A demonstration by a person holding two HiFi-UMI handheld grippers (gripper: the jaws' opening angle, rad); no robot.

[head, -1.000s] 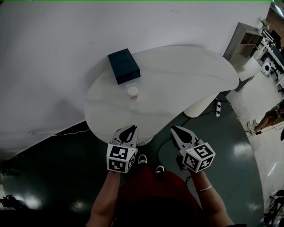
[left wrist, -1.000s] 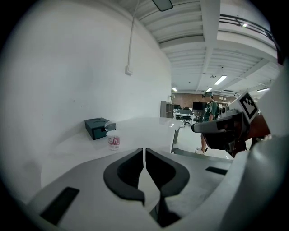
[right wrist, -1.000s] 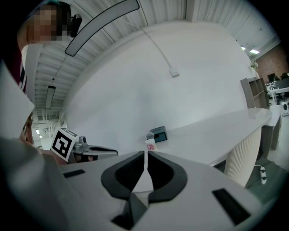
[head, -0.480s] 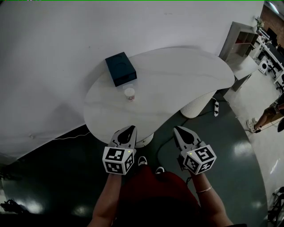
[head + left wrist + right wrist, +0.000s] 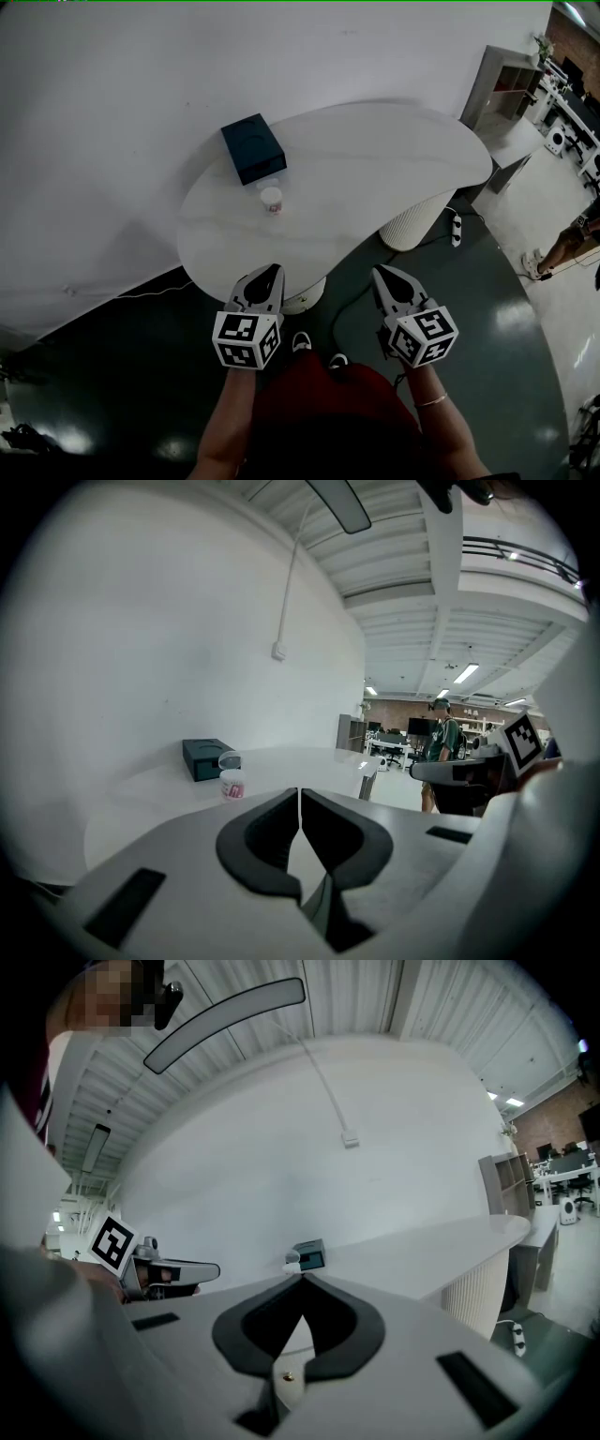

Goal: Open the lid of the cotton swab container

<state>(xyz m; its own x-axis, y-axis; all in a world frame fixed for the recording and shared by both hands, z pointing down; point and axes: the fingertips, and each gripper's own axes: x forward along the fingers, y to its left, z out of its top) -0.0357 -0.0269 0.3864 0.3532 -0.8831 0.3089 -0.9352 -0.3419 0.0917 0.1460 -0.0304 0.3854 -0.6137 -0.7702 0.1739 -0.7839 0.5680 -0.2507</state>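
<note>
step: pre-reach | your left tool (image 5: 269, 277) and right tool (image 5: 382, 277) both closed, empty, at near bench (image 5: 375, 178) edge | container (image 5: 271, 200) far-left on bench, beside box (image 5: 253, 148), lid (image 5: 230, 759) looks on | next: you reach in, open tools, hold body, lift lid

The cotton swab container (image 5: 271, 199) is seen too small for its lid to be made out; its bottom is hidden behind the right hand-held gripper (image 5: 301, 1279) in that gripper's view; a person (image 5: 568, 248) is cut off by the head view's right edge.
</note>
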